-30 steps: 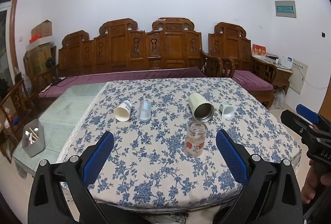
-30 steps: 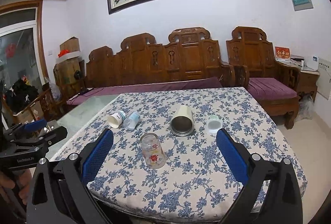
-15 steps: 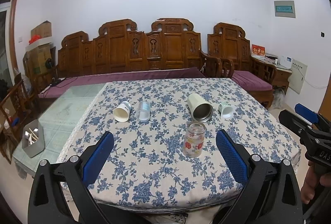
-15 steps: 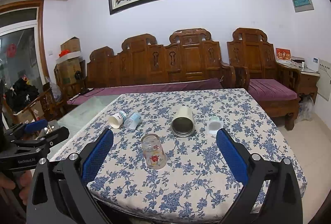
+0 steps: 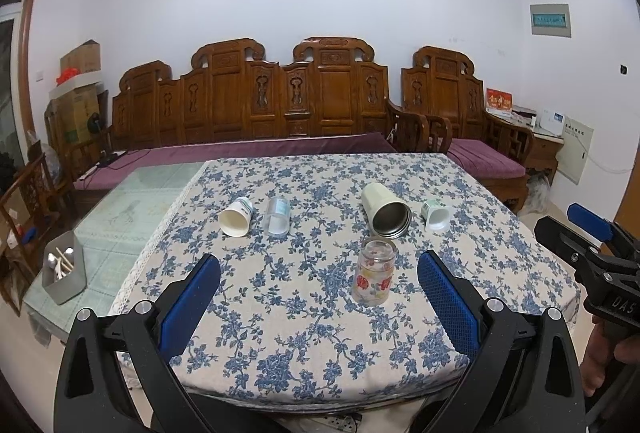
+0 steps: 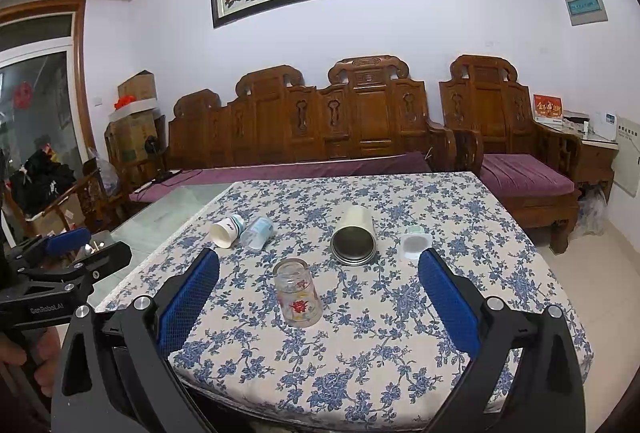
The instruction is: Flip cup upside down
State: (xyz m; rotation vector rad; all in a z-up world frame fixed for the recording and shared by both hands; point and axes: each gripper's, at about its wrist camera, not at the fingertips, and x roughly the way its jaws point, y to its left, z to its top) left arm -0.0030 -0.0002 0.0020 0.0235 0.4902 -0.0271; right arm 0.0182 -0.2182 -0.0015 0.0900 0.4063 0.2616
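Observation:
A clear glass cup with red flowers (image 5: 374, 272) stands on the blue-flowered tablecloth (image 5: 320, 321), wider end down; it also shows in the right wrist view (image 6: 298, 293). Behind it lie on their sides a cream steel tumbler (image 5: 385, 209), a white paper cup (image 5: 237, 216), a clear plastic cup (image 5: 277, 216) and a small white cup (image 5: 436, 215). My left gripper (image 5: 319, 293) is open and empty, back from the table's front edge. My right gripper (image 6: 319, 293) is open and empty too, also short of the table.
A grey box of utensils (image 5: 64, 273) sits on the bare glass part of the table (image 5: 140, 209) at the left. A carved wooden sofa (image 5: 288, 101) with purple cushions stands behind the table. The right gripper shows at the right edge of the left wrist view (image 5: 592, 253).
Both views have drifted slightly, with the table and cups sitting a little farther away. Nothing on the table has moved and both grippers stay open.

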